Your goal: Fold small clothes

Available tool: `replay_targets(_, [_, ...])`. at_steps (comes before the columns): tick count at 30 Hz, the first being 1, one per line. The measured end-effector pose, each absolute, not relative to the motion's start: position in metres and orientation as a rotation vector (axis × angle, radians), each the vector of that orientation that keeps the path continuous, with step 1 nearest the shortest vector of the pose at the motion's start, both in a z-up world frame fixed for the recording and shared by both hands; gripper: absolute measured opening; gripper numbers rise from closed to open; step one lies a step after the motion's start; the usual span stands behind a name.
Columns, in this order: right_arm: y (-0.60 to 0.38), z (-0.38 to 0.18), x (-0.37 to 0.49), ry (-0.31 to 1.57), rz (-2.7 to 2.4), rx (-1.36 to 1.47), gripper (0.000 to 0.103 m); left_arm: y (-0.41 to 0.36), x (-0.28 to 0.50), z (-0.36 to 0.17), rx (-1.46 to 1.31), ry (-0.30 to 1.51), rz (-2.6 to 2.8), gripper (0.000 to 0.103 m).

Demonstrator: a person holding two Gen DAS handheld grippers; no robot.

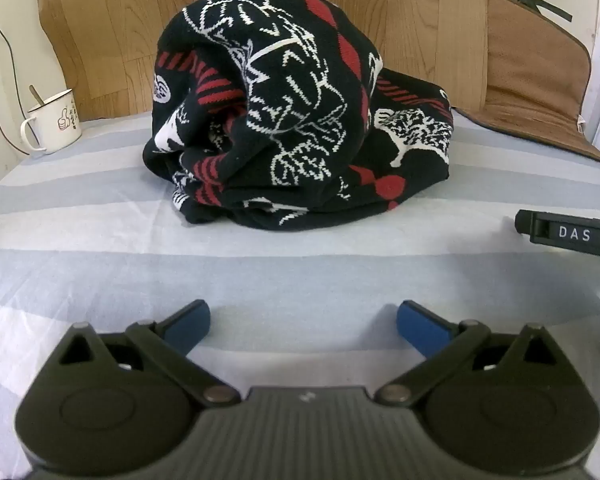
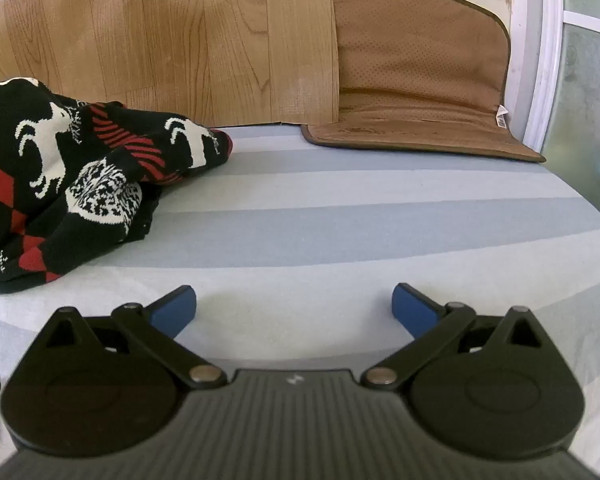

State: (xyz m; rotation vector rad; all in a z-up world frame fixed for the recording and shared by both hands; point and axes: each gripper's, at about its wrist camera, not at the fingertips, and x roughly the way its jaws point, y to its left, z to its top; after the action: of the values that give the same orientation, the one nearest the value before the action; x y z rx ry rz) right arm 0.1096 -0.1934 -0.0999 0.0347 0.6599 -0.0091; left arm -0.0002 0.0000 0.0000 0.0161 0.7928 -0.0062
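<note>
A black knit garment with white animal and red diamond patterns lies crumpled in a heap on the striped bedsheet. My left gripper is open and empty, a short way in front of the heap. My right gripper is open and empty over the sheet, with the garment to its left. Part of the right gripper's body shows at the right edge of the left wrist view.
A white enamel mug with a spoon stands at the far left by the wall. A brown cushion mat leans at the back right. Wood-pattern panelling runs behind the bed. A window frame is at the right.
</note>
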Motion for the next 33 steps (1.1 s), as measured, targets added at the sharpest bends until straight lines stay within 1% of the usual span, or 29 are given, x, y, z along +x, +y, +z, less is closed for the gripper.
replay_targets(33, [-0.1950,-0.1001,0.1098,0.673,0.005,0.028,0.103,-0.0013,-0.0011,-0.0020,0.019,0.792,-0.005,0.103])
